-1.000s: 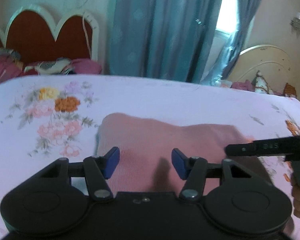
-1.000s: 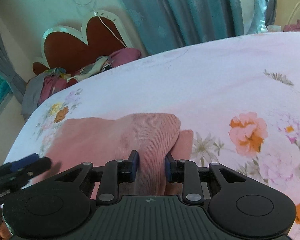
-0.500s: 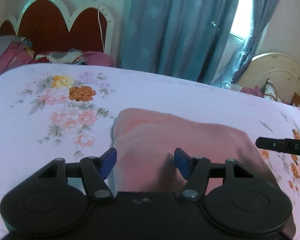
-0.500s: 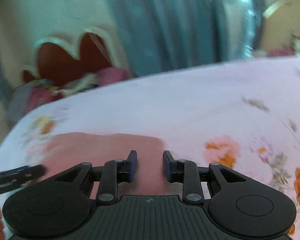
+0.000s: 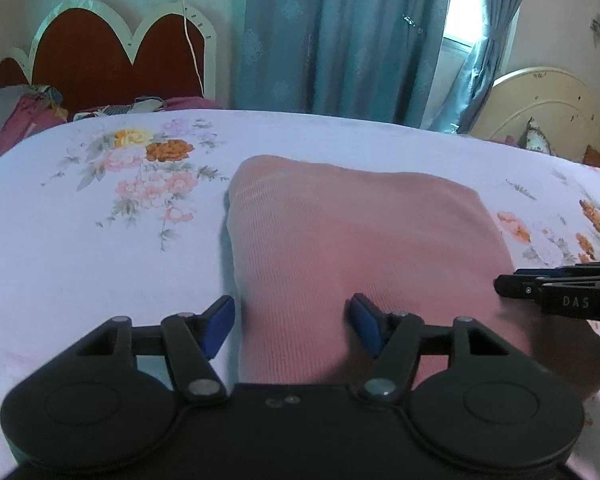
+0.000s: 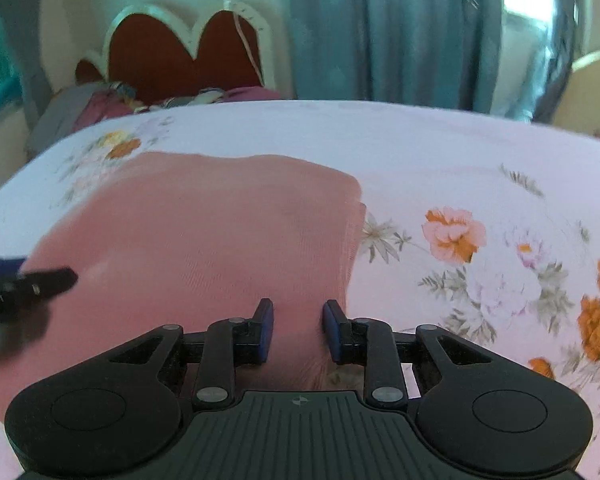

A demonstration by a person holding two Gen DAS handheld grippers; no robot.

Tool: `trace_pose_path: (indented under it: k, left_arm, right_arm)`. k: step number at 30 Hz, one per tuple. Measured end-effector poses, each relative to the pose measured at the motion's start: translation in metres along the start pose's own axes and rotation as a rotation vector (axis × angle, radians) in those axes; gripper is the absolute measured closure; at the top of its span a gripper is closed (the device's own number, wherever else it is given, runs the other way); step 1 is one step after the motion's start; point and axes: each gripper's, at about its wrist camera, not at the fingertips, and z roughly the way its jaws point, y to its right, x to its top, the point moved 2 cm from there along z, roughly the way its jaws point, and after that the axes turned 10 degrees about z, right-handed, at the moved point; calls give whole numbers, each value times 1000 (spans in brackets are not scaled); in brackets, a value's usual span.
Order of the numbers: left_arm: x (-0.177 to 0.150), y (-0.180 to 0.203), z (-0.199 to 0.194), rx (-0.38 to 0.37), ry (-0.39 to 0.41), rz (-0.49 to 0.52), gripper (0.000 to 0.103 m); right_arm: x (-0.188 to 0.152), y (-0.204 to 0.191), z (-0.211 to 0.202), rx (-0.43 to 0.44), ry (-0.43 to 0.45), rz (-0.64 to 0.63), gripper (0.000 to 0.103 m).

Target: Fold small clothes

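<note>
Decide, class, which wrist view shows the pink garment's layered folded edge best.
The right wrist view: the pink garment shows stacked layers along its right edge there, on the floral bedsheet. The left wrist view shows only its smooth top and rounded left corner.

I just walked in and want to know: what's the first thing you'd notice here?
A pink cloth, folded flat, lies in the middle of a bed sheet printed with flowers. Two black grippers reach over its near edge: the left gripper has just been opening, its blue pads clear of the cloth, and the right gripper hovers with a narrow gap. Behind the bed hang blue curtains.
</note>
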Motion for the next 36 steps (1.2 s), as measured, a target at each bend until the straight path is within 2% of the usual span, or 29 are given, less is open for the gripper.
trace_pose_path:
  k: [2, 5, 8, 10, 12, 14, 18, 20, 22, 24, 25, 36]
  left_arm:
    - [2, 1, -8, 10, 1, 0, 41]
    - [-1, 3, -30, 5, 31, 0, 43]
    - [-11, 9, -45, 1, 34, 25, 43]
    - [-21, 12, -44, -10, 5, 17, 43]
    - [-31, 14, -37, -14, -38, 5, 41]
    - [-39, 14, -29, -28, -73, -19, 41]
    - [-42, 13, -30, -25, -79, -32, 40]
    - [-41, 14, -32, -28, -80, -24, 40]
    - [-46, 14, -31, -29, -83, -24, 39]
    - [-47, 13, -31, -28, -82, -35, 39]
    - [-47, 14, -32, -27, -84, -35, 39]
    - [-40, 18, -45, -29, -71, -7, 40]
  right_arm:
    - [4, -2, -6, -9, -5, -6, 76]
    - [6, 1, -37, 30, 31, 37, 76]
    - [-7, -4, -60, 24, 42, 0, 76]
    - [-21, -2, -67, 14, 25, 6, 76]
    - [-35, 3, -62, -19, 4, 13, 76]
    - [-42, 11, -55, -9, -14, 68, 76]
    - [-40, 12, -62, -7, -12, 119, 76]
    - [-43, 8, -71, -16, 4, 83, 76]
    - [-55, 11, -63, -22, -31, 70, 75]
    - [-56, 12, -62, -54, -12, 70, 60]
    - [-55, 13, -62, -52, -19, 78, 58]
    - [-58, 7, -64, -84, -41, 34, 58]
